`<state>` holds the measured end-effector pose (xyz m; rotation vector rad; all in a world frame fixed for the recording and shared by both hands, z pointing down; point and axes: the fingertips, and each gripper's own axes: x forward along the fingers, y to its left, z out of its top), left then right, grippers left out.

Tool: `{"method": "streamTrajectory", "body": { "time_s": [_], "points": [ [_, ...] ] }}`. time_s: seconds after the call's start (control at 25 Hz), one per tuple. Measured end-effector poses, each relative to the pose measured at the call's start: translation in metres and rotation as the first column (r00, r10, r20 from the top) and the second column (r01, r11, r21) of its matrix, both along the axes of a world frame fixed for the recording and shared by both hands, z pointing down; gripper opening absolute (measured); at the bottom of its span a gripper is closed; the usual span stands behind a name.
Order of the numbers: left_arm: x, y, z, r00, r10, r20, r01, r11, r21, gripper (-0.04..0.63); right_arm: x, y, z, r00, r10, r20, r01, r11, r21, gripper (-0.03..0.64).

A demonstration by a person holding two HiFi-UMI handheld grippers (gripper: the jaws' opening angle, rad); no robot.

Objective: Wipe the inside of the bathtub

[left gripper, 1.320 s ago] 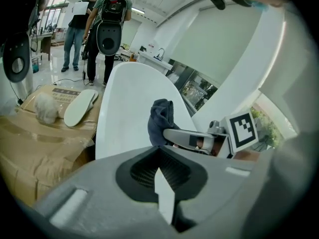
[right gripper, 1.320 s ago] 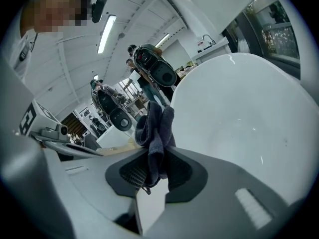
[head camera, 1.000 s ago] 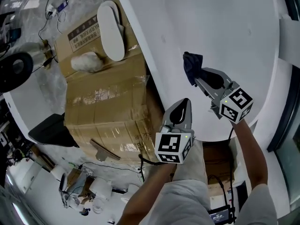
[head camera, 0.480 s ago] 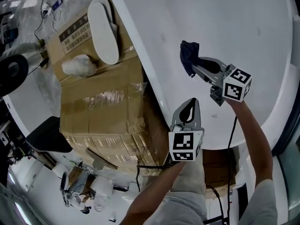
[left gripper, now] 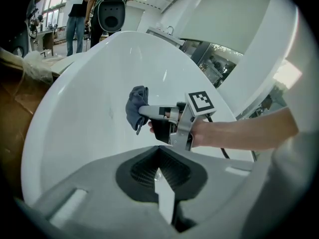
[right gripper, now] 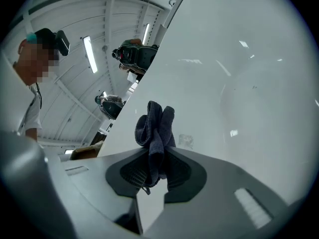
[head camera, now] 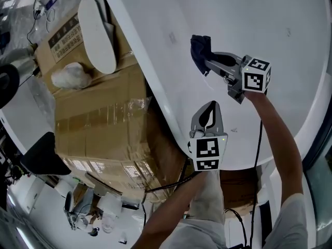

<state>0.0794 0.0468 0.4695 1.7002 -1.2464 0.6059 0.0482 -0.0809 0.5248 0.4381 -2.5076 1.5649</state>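
Bathtub interior: right gripper clamps dark cloth (left gripper closed, empty).

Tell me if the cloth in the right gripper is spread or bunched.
Bunched. The dark cloth sticks out of the right gripper as a folded wad, not laid flat on the bathtub.

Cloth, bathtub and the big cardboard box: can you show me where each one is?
cloth (right gripper: 155,126): right gripper view, on the bunched dark blue folds in its middle.
bathtub (head camera: 280,19): head view, on the bare white inner wall.
cardboard box (head camera: 98,113): head view, on its taped top face.
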Motion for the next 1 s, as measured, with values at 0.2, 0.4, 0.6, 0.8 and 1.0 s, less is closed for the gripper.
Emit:
{"method": "streamTrajectory", "body": {
  "time_s": [0.2,0.4,0.6,0.8,1.0],
  "points": [
    [0.001,-0.004,0.02,1.0,-0.005,0.005,0.005,1.0,-0.011,-0.003,0.0,-0.004,0.032,0.999,0.022,-0.03,-0.023,1.0,-0.021,0.072],
    [0.001,-0.006,0.052,1.0,-0.018,0.013,0.018,0.999,-0.038,-0.002,-0.006,-0.008,0.065,0.999,0.017,-0.036,-0.019,0.999,-0.051,0.072],
    [0.002,-0.002,0.087,0.999,-0.032,0.026,0.033,0.998,-0.059,-0.002,-0.006,-0.01,0.104,0.997,0.004,-0.077,-0.007,0.999,-0.043,0.072],
    [0.008,0.006,0.112,0.999,-0.043,0.024,0.045,0.996,-0.077,-0.002,-0.001,-0.009,0.145,0.995,0.031,-0.096,-0.04,0.995,-0.092,0.072],
    [0.006,0.0,0.137,0.995,-0.093,0.023,0.095,0.992,-0.079,-0.002,0.004,-0.011,0.182,0.99,0.048,-0.133,-0.062,0.992,-0.11,0.072]
  ]
}}
